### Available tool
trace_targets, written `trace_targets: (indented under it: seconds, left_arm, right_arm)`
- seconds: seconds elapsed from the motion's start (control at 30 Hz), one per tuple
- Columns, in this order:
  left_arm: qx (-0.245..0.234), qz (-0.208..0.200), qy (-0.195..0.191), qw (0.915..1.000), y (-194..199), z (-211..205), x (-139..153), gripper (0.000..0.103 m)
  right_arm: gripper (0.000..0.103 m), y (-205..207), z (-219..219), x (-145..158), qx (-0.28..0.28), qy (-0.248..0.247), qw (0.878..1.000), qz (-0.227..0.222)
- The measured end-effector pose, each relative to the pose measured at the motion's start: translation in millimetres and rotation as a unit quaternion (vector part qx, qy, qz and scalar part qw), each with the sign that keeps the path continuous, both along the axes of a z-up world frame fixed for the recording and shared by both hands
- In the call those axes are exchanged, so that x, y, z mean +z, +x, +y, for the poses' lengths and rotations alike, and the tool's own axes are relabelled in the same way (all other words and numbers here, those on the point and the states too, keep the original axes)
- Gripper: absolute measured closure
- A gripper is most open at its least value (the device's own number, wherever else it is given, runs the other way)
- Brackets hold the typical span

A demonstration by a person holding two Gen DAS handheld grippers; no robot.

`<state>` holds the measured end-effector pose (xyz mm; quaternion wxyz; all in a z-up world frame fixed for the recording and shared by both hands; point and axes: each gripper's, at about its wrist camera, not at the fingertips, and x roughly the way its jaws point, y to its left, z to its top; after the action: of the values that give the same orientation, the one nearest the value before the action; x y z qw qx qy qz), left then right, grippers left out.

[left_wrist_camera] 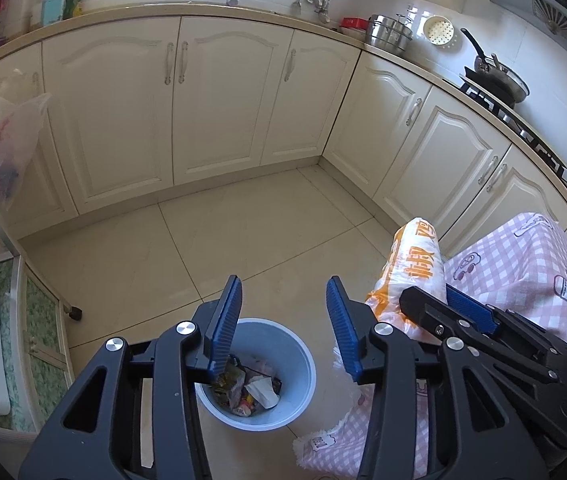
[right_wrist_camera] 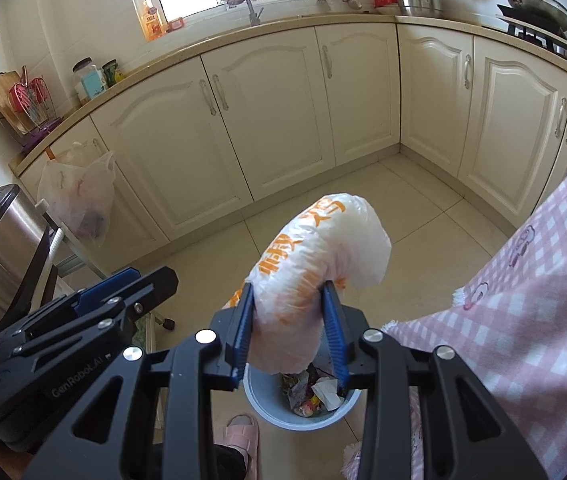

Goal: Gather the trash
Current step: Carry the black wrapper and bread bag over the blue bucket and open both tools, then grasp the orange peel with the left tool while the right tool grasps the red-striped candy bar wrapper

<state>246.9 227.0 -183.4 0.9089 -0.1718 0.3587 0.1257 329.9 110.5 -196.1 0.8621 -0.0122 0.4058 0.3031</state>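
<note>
L to R, from my two wrist cams. Far left, a clear plastic bag (right_wrist_camera: 79, 196) hangs off the cabinets under the worktop (right_wrist_camera: 243, 36). My left gripper (left_wrist_camera: 283, 312) hangs above the blue bin (left_wrist_camera: 303, 364) on the tiled floor (left_wrist_camera: 243, 232); its jaws are spread apart w/ nothing between them. "GenRobot.AI" is printed on its black body in the right cam. The bin holds crumpled wrappers & paper (right_wrist_camera: 315, 392). Next, my right gripper (right_wrist_camera: 289, 308) has its jaws clamped on a white plastic bag (right_wrist_camera: 315, 256) w/ big orange characters I can't read; the bag arches up and its lower end hangs over the bin's rim. A pink slipper (right_wrist_camera: 239, 432) sits beside the bin. Far right, pink-check cloth (right_wrist_camera: 523, 300) w/ cartoon prints.
</note>
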Motion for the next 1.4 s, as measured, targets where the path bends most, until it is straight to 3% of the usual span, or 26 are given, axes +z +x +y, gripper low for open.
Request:
trace_targets:
  seconds: [0.43, 0.63, 1.0, 1.2, 1.4]
  left_arm:
    - [0.016, -0.009, 0.008, 0.9998, -8.3, -1.0, 15.5, 0.052]
    - [0.002, -0.034, 0.018, 0.9993, -21.8, -19.6, 43.3, 0.050]
    - [-0.075, -0.095, 0.050, 0.9914, -44.6, -112.5, 112.0, 0.047]
    - [-0.135, -0.112, 0.056, 0.9829, -50.4, -179.2, 133.9, 0.046]
    - [-0.199, -0.108, 0.037, 0.9733, -49.3, -250.8, 136.8, 0.046]
  right_arm:
    - [0.059, 6.1, -0.4, 6.8, -0.004, -0.006, 1.000, -0.012]
    - [0.059, -9.6, -33.3, 41.2, -0.027, 0.008, 0.999, -0.037]
    - [0.056, -59.2, -150.0, 119.5, -0.099, 0.028, 0.989, -0.103]
    - [0.055, -84.2, -236.7, 139.6, -0.159, 0.032, 0.980, -0.120]
    - [0.054, -107.9, -330.9, 145.7, -0.234, 0.019, 0.963, -0.130]
